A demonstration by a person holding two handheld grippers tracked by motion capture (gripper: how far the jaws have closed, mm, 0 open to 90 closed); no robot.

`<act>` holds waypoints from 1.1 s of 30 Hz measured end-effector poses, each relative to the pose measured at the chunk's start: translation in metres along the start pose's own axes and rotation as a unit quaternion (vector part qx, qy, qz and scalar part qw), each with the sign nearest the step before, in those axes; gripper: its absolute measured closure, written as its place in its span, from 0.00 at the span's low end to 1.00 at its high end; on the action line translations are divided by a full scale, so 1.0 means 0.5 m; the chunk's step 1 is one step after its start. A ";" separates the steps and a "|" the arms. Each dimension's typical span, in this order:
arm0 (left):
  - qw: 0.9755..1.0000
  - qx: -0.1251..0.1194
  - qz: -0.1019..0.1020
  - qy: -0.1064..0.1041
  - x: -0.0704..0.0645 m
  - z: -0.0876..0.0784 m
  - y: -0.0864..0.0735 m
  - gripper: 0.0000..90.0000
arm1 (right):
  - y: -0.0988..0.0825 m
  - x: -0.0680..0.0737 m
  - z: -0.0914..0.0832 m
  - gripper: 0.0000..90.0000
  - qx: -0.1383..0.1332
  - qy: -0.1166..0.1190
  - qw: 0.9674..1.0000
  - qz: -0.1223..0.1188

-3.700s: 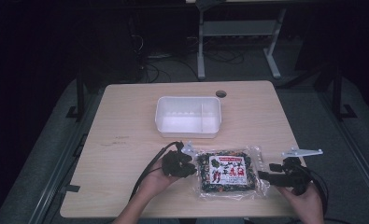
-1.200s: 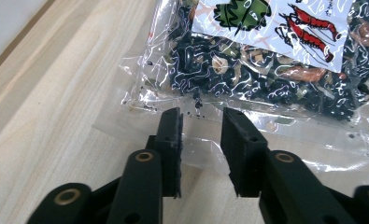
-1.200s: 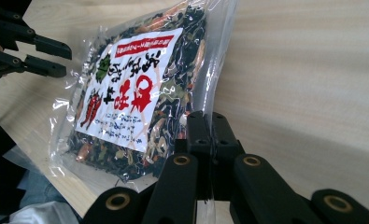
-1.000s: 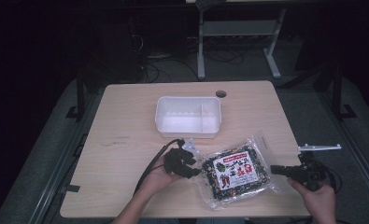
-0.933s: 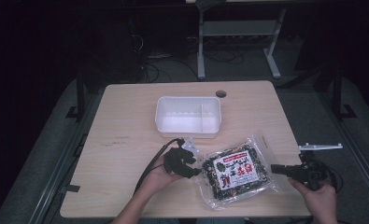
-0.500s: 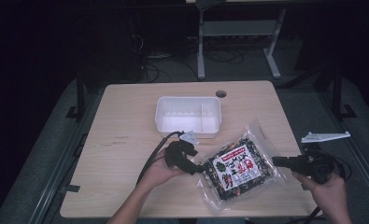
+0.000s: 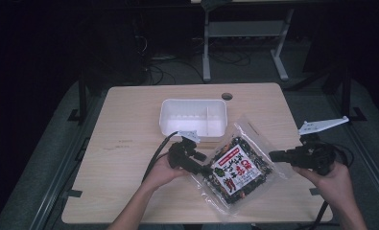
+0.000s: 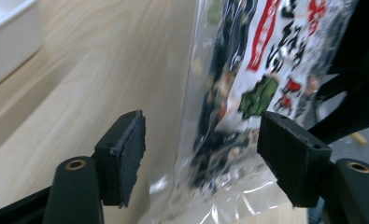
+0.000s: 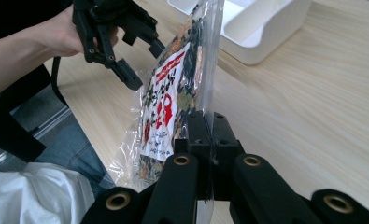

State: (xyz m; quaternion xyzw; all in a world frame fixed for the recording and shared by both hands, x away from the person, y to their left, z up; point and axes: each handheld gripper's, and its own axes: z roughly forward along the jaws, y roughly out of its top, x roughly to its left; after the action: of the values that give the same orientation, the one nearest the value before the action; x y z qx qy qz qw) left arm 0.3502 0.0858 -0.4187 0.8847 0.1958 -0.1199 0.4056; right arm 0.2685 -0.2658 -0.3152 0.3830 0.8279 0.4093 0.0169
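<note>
Right gripper (image 7: 273, 155): jaws pressed together on the clear edge of the snack bag (image 7: 237, 167), pinching the film at the bag's 3 o'clock side in the high view. In the right gripper view (image 9: 205, 135) the bag (image 9: 173, 98) stands on edge, rising from the closed jaws toward 12 o'clock, label side toward 9 o'clock.

Left gripper (image 7: 207, 168): jaws spread and just been opening. In the left gripper view (image 8: 201, 154) the bag's clear lower corner (image 8: 229, 112) hangs between the two pads, but neither pad presses on it; there is a gap on both sides. In the right gripper view that gripper (image 9: 138, 65) sits at 11 o'clock, jaws apart, beside the bag's upper edge.

Bag: clear plastic, dark contents, red-and-white label. It is tilted up off the table (image 7: 129, 182), held at one edge only, over the near right part of the tabletop, about 5 o'clock from the white tray (image 7: 170, 120). Whether its low corner touches the wood, cannot tell.

Tray: white, open, one divider inside, at table centre toward 12 o'clock. It is near the bag's top corner, not touching it as far as the high view shows. In the right gripper view the tray (image 9: 266, 32) lies at 1 o'clock, behind the bag.

Left hand (image 7: 160, 170) grips its gripper at 9 o'clock of the bag; right hand (image 7: 333, 179) is at the table's 4 o'clock edge.
</note>
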 end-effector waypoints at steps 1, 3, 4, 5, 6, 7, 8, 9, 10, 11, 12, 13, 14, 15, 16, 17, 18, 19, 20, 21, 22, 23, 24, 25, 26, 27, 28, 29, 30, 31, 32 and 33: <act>1.000 -0.001 -0.001 -0.005 0.001 0.000 0.000 0.38 | 0.006 0.002 0.002 1.00 0.001 0.002 1.000 -0.004; 1.000 -0.001 -0.003 -0.017 0.002 0.001 0.000 0.38 | 0.012 0.004 0.004 1.00 0.002 0.003 1.000 -0.007; 1.000 -0.001 -0.007 -0.030 0.003 0.003 -0.001 0.39 | 0.019 0.007 0.007 1.00 0.003 0.003 1.000 -0.011; 0.999 0.003 -0.006 -0.034 0.004 0.003 -0.001 0.40 | 0.025 0.009 0.010 1.00 0.004 0.003 1.000 -0.014; 0.999 0.005 -0.005 -0.034 0.003 0.004 -0.002 0.43 | 0.032 0.011 0.013 1.00 0.006 0.001 1.000 -0.018; 0.999 0.007 -0.002 -0.034 0.004 0.003 -0.003 0.46 | 0.038 0.011 0.015 1.00 0.007 0.000 1.000 -0.020; 0.999 0.009 -0.001 -0.034 0.004 0.002 -0.005 0.53 | 0.049 0.011 0.022 1.00 0.011 -0.006 1.000 -0.021; 0.999 0.010 0.000 -0.034 0.004 0.000 -0.006 0.55 | 0.053 0.009 0.024 1.00 0.009 -0.006 1.000 -0.019; 0.999 0.010 0.003 -0.033 0.004 -0.002 -0.008 0.58 | 0.057 0.006 0.027 1.00 0.008 -0.008 1.000 -0.020; 0.999 0.011 0.004 -0.032 0.004 -0.005 -0.009 0.58 | 0.057 0.006 0.027 1.00 0.008 -0.008 1.000 -0.020; 0.999 0.010 0.005 -0.033 0.004 -0.008 -0.010 0.61 | 0.060 0.005 0.029 1.00 0.008 -0.011 1.000 -0.020; 0.999 0.007 0.010 -0.034 0.002 -0.012 -0.011 0.64 | 0.066 0.003 0.031 1.00 0.005 -0.013 1.000 -0.019; 0.999 0.007 0.010 -0.034 0.002 -0.012 -0.011 0.66 | 0.069 0.001 0.032 0.99 0.001 -0.014 1.000 -0.021; 0.999 0.008 0.013 -0.036 0.001 -0.013 -0.012 0.69 | 0.071 0.000 0.034 0.99 -0.001 -0.016 1.000 -0.021; 0.999 0.009 0.016 -0.038 -0.001 -0.014 -0.012 0.71 | 0.073 -0.002 0.036 0.99 -0.002 -0.017 1.000 -0.021; 0.999 0.012 0.020 -0.039 -0.002 -0.015 -0.012 0.71 | 0.073 -0.002 0.036 0.99 -0.002 -0.017 1.000 -0.021; 0.999 0.012 0.023 -0.042 -0.003 -0.015 -0.013 0.76 | 0.077 -0.007 0.042 0.99 -0.004 -0.021 1.000 -0.022; 0.999 0.008 0.023 -0.044 -0.005 -0.015 -0.014 0.78 | 0.078 -0.009 0.044 0.99 -0.005 -0.025 0.999 -0.025; 0.999 0.007 0.026 -0.047 -0.006 -0.016 -0.015 0.78 | 0.078 -0.009 0.044 0.99 -0.005 -0.025 0.999 -0.025; 0.999 0.005 0.027 -0.044 -0.007 -0.017 -0.016 0.79 | 0.079 -0.011 0.047 0.99 -0.008 -0.029 0.999 -0.030; 0.999 0.006 0.031 -0.038 -0.008 -0.019 -0.019 0.80 | 0.082 -0.013 0.051 0.97 -0.013 -0.025 0.999 -0.034; 0.999 0.006 0.031 -0.038 -0.008 -0.019 -0.019 0.80 | 0.082 -0.013 0.051 0.97 -0.013 -0.025 0.999 -0.034; 0.999 0.006 0.034 -0.038 -0.008 -0.021 -0.020 0.80 | 0.082 -0.014 0.055 0.88 -0.021 -0.022 0.998 -0.048; 0.999 0.005 0.034 -0.035 -0.009 -0.022 -0.021 0.80 | 0.082 -0.014 0.055 0.88 -0.021 -0.022 0.998 -0.048; 0.999 0.005 0.035 -0.033 -0.010 -0.023 -0.021 0.80 | 0.083 -0.015 0.057 0.83 -0.022 -0.022 0.998 -0.045; 0.999 0.006 0.038 -0.030 -0.012 -0.025 -0.023 0.80 | 0.081 -0.022 0.060 0.70 -0.024 -0.017 0.999 -0.043; 0.999 0.006 0.037 -0.028 -0.012 -0.026 -0.024 0.80 | 0.080 -0.026 0.061 0.61 -0.031 -0.018 0.999 -0.038; 0.999 0.006 0.037 -0.028 -0.012 -0.026 -0.024 0.80 | 0.077 -0.030 0.060 0.59 -0.038 -0.021 0.998 -0.036; 0.999 0.006 0.037 -0.027 -0.013 -0.026 -0.026 0.80 | 0.077 -0.030 0.060 0.59 -0.038 -0.021 0.998 -0.036; 0.999 0.006 0.038 -0.023 -0.012 -0.028 -0.028 0.80 | 0.071 -0.039 0.059 0.57 -0.048 -0.018 0.998 -0.034; 0.999 0.005 0.038 -0.022 -0.012 -0.029 -0.030 0.80 | 0.071 -0.039 0.059 0.52 -0.048 -0.018 0.998 -0.034; 0.999 0.005 0.039 -0.020 -0.012 -0.031 -0.032 0.80 | 0.061 -0.047 0.057 0.50 -0.055 -0.015 0.998 -0.032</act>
State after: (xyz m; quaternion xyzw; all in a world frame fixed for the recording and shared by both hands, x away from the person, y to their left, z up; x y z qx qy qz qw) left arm 0.3387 0.1057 -0.4176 0.8910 0.1522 -0.1229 0.4097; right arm 0.3138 -0.2508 -0.3201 0.3607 0.8156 0.4480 0.0636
